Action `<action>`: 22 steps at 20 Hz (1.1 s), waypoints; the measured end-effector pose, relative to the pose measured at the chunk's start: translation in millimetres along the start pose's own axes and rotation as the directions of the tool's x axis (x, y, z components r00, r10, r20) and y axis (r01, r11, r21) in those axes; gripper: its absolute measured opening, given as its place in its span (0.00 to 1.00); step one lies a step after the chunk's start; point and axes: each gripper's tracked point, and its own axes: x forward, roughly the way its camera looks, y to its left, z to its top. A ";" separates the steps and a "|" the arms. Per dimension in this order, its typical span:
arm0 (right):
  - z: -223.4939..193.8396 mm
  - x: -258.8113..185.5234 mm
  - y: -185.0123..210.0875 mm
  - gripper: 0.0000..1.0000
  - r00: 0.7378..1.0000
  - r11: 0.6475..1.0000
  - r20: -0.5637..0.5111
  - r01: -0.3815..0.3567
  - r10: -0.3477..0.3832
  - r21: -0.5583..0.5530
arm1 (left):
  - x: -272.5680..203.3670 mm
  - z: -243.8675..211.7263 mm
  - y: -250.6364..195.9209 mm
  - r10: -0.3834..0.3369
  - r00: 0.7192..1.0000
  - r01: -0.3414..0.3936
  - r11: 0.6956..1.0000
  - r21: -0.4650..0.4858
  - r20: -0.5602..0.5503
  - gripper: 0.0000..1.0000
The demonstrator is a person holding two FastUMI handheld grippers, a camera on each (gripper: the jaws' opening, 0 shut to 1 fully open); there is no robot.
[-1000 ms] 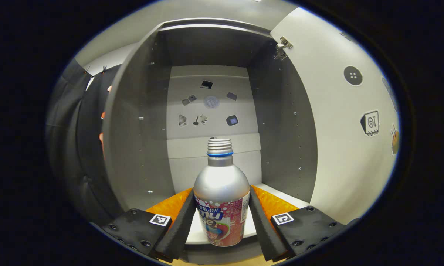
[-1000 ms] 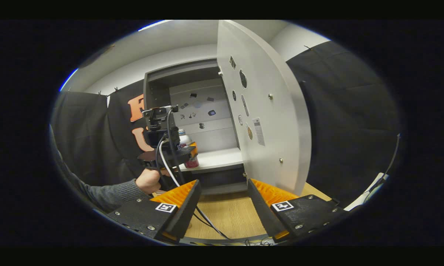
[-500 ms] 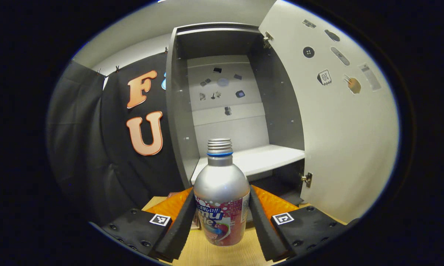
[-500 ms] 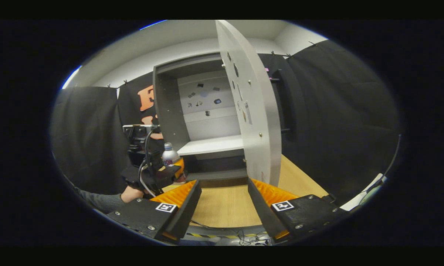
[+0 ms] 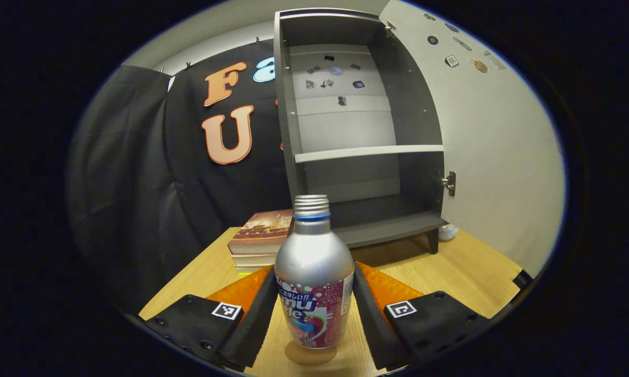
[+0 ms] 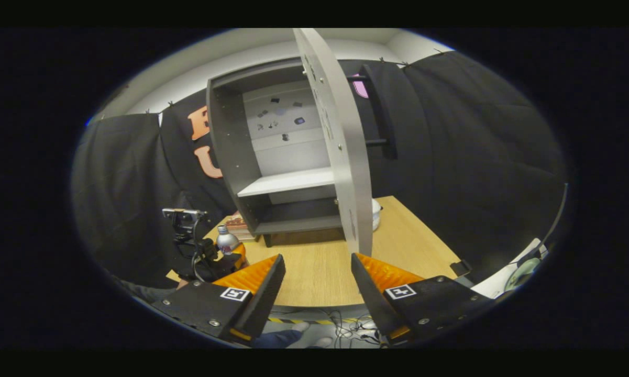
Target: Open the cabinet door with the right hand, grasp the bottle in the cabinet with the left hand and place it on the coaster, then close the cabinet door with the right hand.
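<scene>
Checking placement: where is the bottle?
In the left gripper view, the bottle stands between the left gripper's jaws, just above the coaster.

We cannot tell whether the bottle (image 5: 314, 283) touches the coaster (image 5: 310, 354), whose far part it hides. The bottle also covers part of the books (image 5: 259, 240), and the cabinet stickers (image 5: 335, 78) are too small for us to make out.

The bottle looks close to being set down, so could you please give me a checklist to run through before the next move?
1. Left hand-held gripper grips the bottle on both sides: ok.
2. Bottle upright: ok.
3. Bottle above the coaster, a round brown disc on the wooden table: ok.
4. Bottle resting on the coaster: cannot tell; its base may be just above it.
5. Cabinet door wide open, not yet closed: ok for now.
6. Right hand-held gripper open, holding nothing, facing the door's edge: ok.
</scene>
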 end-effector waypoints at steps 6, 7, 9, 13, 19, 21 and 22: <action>-20.8 12.0 8.1 0.79 0.996 0.999 -0.081 -0.029 0.025 -0.044 | 4.9 -58.9 10.6 0.035 0.998 -0.035 0.999 -0.006 -0.058 0.86; -24.0 15.0 9.2 0.79 0.995 0.998 -0.093 -0.032 0.028 -0.044 | 1.7 -65.5 9.9 0.035 0.998 -0.035 0.999 -0.012 -0.056 0.85; -27.6 20.2 8.3 0.79 0.992 0.998 -0.123 -0.032 0.026 -0.050 | -2.0 -74.8 14.3 0.041 0.997 -0.042 0.999 -0.022 -0.060 0.86; -21.9 34.0 2.7 0.79 0.992 0.999 -0.127 -0.024 0.020 -0.032 | -8.1 -80.0 19.3 0.044 0.997 -0.046 0.999 -0.027 -0.058 0.86; -18.5 37.9 10.1 0.79 0.992 0.998 -0.125 -0.041 0.035 -0.043 | -21.2 -88.2 21.7 0.068 0.994 -0.069 0.998 -0.003 -0.084 0.89; -18.8 40.6 9.6 0.79 0.992 0.998 -0.123 -0.046 0.041 -0.038 | -23.5 -84.5 19.0 0.066 0.995 -0.066 0.998 -0.004 -0.077 0.93; -18.0 38.9 8.8 0.79 0.992 0.998 -0.122 -0.048 0.043 -0.032 | -23.5 -82.1 19.1 0.064 0.995 -0.064 0.998 -0.002 -0.073 0.95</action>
